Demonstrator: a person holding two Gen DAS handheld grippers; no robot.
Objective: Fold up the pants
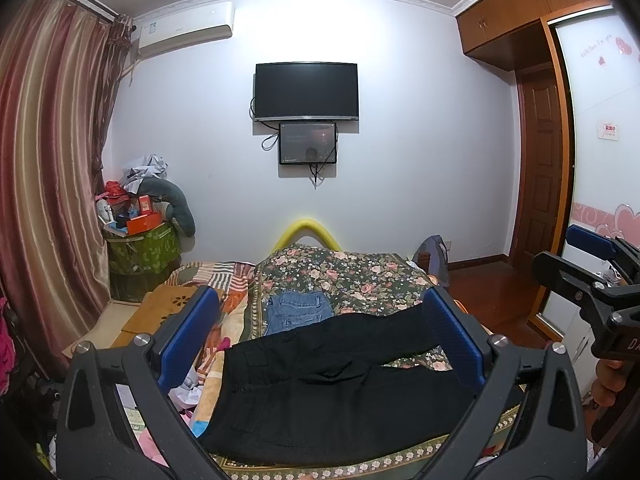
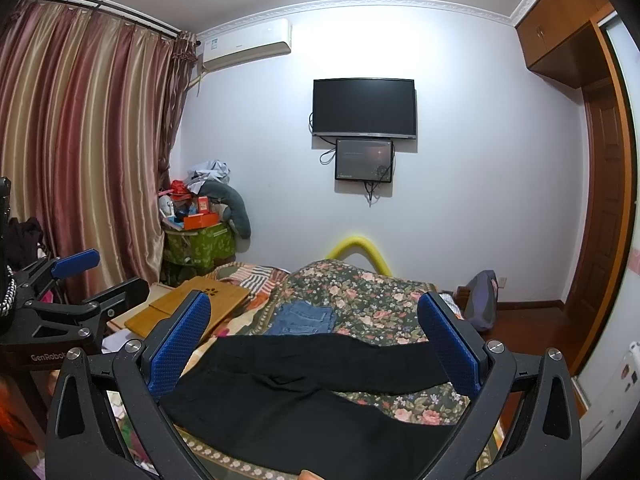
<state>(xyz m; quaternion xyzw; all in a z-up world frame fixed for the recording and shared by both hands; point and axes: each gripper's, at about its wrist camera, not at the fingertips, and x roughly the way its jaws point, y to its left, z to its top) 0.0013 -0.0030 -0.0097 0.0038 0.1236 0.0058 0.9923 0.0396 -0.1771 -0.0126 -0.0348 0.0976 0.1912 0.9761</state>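
Black pants [image 1: 320, 392] lie spread flat on the floral bedspread [image 1: 360, 276], waist to the left, legs running right and split apart. They also show in the right wrist view [image 2: 312, 396]. My left gripper [image 1: 320, 340] is open and empty, held above the pants. My right gripper [image 2: 316, 340] is open and empty too, also above the pants. The right gripper shows at the right edge of the left wrist view [image 1: 576, 264]; the left gripper shows at the left edge of the right wrist view [image 2: 88, 276].
Folded blue jeans [image 1: 298, 310] lie on the bed beyond the black pants, also in the right wrist view [image 2: 302, 318]. A wooden lap tray [image 2: 188, 312] sits left of the bed. A cluttered green bin [image 1: 140, 248] stands by the curtain. A wardrobe [image 1: 592, 160] is at the right.
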